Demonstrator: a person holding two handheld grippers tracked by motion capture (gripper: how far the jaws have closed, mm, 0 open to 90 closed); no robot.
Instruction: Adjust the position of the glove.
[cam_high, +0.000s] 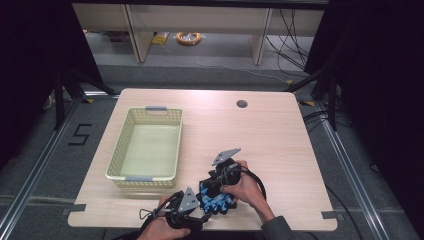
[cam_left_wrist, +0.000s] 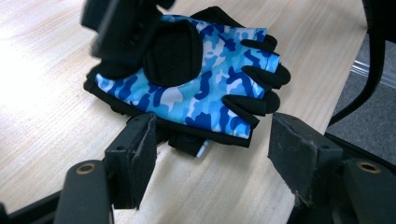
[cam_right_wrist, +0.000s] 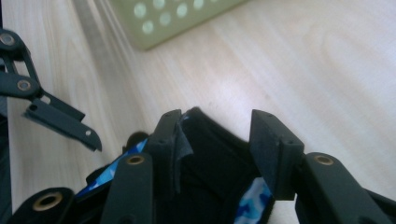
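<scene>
A fingerless glove (cam_high: 218, 204) in blue camouflage with black trim lies flat near the table's front edge, seen close up in the left gripper view (cam_left_wrist: 201, 88). My left gripper (cam_high: 204, 215) is open just short of the glove's near edge, with its jaws (cam_left_wrist: 212, 140) spread wide over the table. From above, my right gripper (cam_high: 218, 184) comes down on the glove's far end. Its jaws (cam_right_wrist: 217, 126) stand part open astride the black fabric of the glove (cam_right_wrist: 210, 163), not clamped. It looks blurred in the left gripper view (cam_left_wrist: 126, 37).
A pale green perforated basket (cam_high: 116, 150) stands empty on the left half of the wooden table (cam_high: 250, 135), and its wall (cam_right_wrist: 173, 18) lies ahead of the right gripper. A round cable hole (cam_high: 242, 104) is at the back. The table edge runs right beside the glove.
</scene>
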